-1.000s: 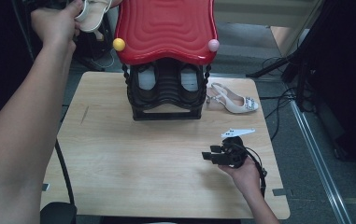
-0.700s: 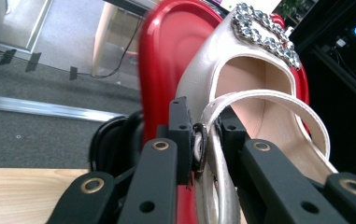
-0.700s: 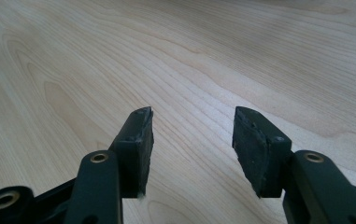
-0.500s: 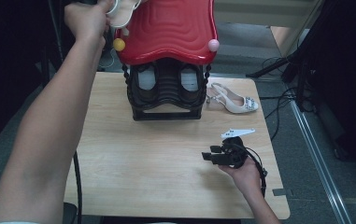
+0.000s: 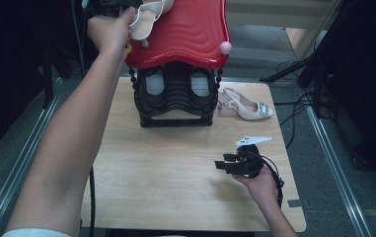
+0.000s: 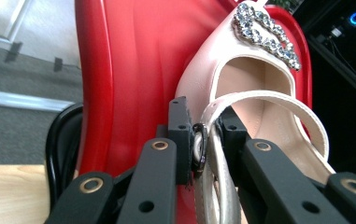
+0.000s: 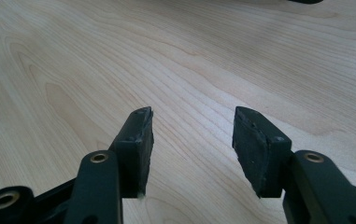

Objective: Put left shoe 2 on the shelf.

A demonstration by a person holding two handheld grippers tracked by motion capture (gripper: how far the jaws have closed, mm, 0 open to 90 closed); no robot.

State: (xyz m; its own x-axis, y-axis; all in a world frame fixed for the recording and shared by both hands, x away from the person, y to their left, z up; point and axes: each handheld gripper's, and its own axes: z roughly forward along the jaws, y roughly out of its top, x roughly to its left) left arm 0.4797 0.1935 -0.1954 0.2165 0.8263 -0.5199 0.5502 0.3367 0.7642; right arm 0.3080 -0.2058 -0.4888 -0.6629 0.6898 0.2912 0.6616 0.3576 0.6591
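Observation:
A pale slingback shoe [image 5: 148, 17] with a rhinestone ornament hangs over the left part of the red wavy top [image 5: 185, 29] of a black shoe rack [image 5: 175, 94]. In the left gripper view my left gripper [image 6: 203, 135] is shut on the strap and buckle of that shoe [image 6: 255, 79], with the red top [image 6: 129, 70] right behind it. Whether the shoe rests on the top I cannot tell. The matching shoe [image 5: 247, 104] lies on the table to the right of the rack. My right gripper [image 5: 222, 165] rests on the wooden table [image 5: 166, 177], open [image 7: 192, 135] with nothing between its fingers.
A pink ball [image 5: 225, 48] sits on the red top's right corner. Two light insoles show inside the rack. Cables lie on the floor right of the table, and a dark stand rises at the far right. Bare wood [image 7: 213, 56] lies before the right gripper.
My left hand has carried the shoe to the right, from left of the rack to above the red top's left part. The right hand has stayed put.

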